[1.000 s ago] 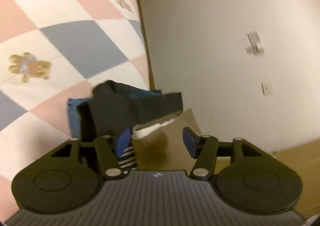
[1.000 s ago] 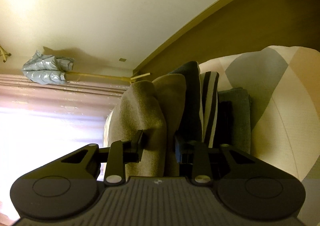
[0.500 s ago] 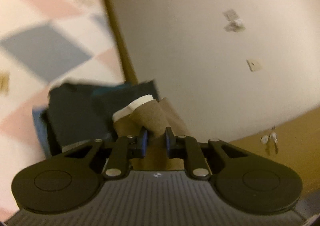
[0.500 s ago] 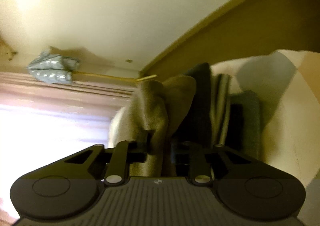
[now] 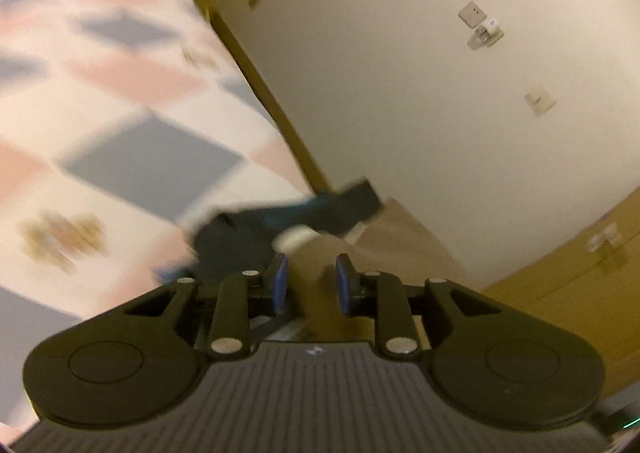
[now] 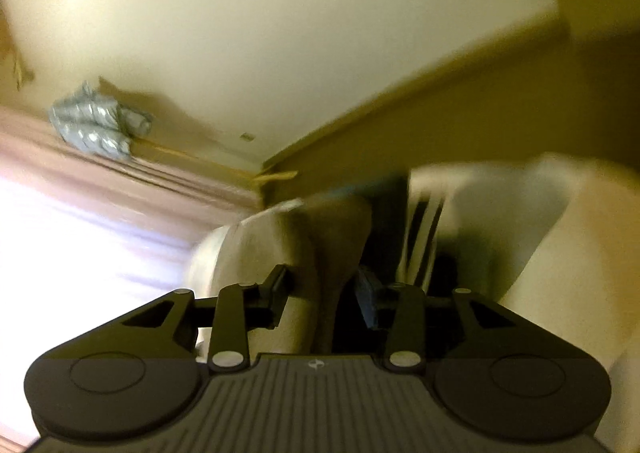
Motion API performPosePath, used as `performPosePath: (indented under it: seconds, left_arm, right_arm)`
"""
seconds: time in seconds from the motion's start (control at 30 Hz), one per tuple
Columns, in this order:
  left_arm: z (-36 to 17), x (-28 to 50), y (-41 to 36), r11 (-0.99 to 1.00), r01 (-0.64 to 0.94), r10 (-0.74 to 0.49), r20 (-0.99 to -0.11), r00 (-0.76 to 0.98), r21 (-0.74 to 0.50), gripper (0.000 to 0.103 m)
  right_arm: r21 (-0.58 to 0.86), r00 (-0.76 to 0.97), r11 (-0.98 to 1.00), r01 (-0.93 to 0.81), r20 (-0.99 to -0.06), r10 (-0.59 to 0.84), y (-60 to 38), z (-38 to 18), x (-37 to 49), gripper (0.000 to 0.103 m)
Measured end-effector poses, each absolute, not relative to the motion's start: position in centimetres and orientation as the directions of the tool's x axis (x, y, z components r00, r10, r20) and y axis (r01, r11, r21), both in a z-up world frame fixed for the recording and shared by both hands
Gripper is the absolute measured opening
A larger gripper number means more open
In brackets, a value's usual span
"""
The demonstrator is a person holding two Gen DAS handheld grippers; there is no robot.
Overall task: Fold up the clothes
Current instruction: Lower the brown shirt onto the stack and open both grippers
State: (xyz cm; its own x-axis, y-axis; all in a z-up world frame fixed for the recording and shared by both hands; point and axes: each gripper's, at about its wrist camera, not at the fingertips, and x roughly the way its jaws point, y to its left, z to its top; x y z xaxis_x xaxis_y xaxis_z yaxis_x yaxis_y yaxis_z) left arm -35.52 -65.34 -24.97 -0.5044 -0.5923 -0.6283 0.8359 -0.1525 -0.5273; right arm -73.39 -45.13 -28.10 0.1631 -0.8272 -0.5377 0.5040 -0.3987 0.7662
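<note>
You have two grippers working. Your left gripper (image 5: 309,285) has its jaws opening, blue pads apart, with brown cloth (image 5: 400,241) running between them — the pads do not seem to press it. Your right gripper (image 6: 322,295) is opening too, a fold of the same brown cloth (image 6: 332,237) between its pads, apparently loose. The cloth tops one stack on the checked bedspread (image 5: 132,157). Below it you can count about three more folded pieces: a dark garment (image 5: 236,241), a striped one (image 6: 424,237), a grey one (image 6: 446,277); blur makes the count unsure. The wall (image 5: 400,93) stands close behind the stack, carrying two socket plates.
</note>
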Motion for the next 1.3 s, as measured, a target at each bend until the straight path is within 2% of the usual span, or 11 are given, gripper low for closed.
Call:
performPosePath:
  seconds: [0.1, 0.23, 0.37, 0.43, 0.53, 0.77, 0.83, 0.97, 1.07, 1.2, 1.3]
  left_arm:
    - [-21.2, -37.0, -63.2, -0.310, 0.880, -0.620, -0.625, -0.475, -0.360, 0.020]
    - [-19.1, -42.9, -60.7, -0.590, 0.770, -0.536, -0.596, -0.598, -0.241, 0.020]
    - [-21.0, -47.4, -59.9, -0.698, 0.686, -0.466, -0.596, -0.654, -0.207, 0.020]
    - [-23.0, -48.7, -60.1, -0.710, 0.686, -0.467, -0.622, -0.628, -0.159, 0.019]
    - [-25.2, -50.0, -60.1, -0.722, 0.683, -0.478, -0.635, -0.607, -0.110, 0.020]
    - [-26.7, -51.2, -59.9, -0.732, 0.678, -0.486, -0.645, -0.590, -0.070, 0.022]
    - [-25.2, -51.4, -59.8, -0.731, 0.679, -0.484, -0.657, -0.577, -0.058, 0.021]
    - [-22.3, -49.6, -58.5, -0.716, 0.696, -0.523, -0.629, -0.575, -0.041, 0.018]
    - [-21.1, -47.8, -56.5, -0.706, 0.700, -0.512, -0.607, -0.608, -0.105, 0.018]
    - [-21.4, -47.7, -52.8, -0.709, 0.678, -0.461, -0.601, -0.653, -0.193, 0.018]
    - [-22.9, -49.3, -51.1, -0.722, 0.662, -0.433, -0.615, -0.659, -0.200, 0.018]
  right_arm:
    - [0.536, -0.016, -0.397, 0.745, -0.580, -0.814, -44.5, -24.0, -72.1, 0.041]
    - [0.296, -0.020, -0.194, 0.935, -0.504, -0.863, -45.0, -20.9, -67.4, 0.041]
    - [0.134, 0.000, -0.068, 0.989, -0.452, -0.892, -46.7, -22.6, -63.8, 0.040]
    - [0.096, -0.010, -0.063, 0.993, -0.479, -0.878, -48.0, -25.2, -63.9, 0.039]
    - [0.095, -0.011, -0.064, 0.993, -0.480, -0.877, -49.0, -28.6, -65.7, 0.042]
    - [0.108, 0.021, -0.035, 0.994, -0.478, -0.878, -48.6, -31.7, -67.2, 0.042]
    - [0.127, 0.037, -0.029, 0.992, -0.490, -0.871, -48.9, -30.9, -67.4, 0.042]
    - [0.174, 0.064, -0.025, 0.984, -0.489, -0.870, -48.4, -27.4, -67.9, 0.043]
    - [0.197, 0.070, -0.023, 0.980, -0.448, -0.891, -47.3, -24.8, -68.2, 0.043]
    - [0.227, 0.101, -0.002, 0.974, -0.439, -0.893, -46.6, -23.6, -68.8, 0.043]
    - [0.204, 0.118, 0.018, 0.979, -0.486, -0.866, -47.1, -24.7, -68.9, 0.042]
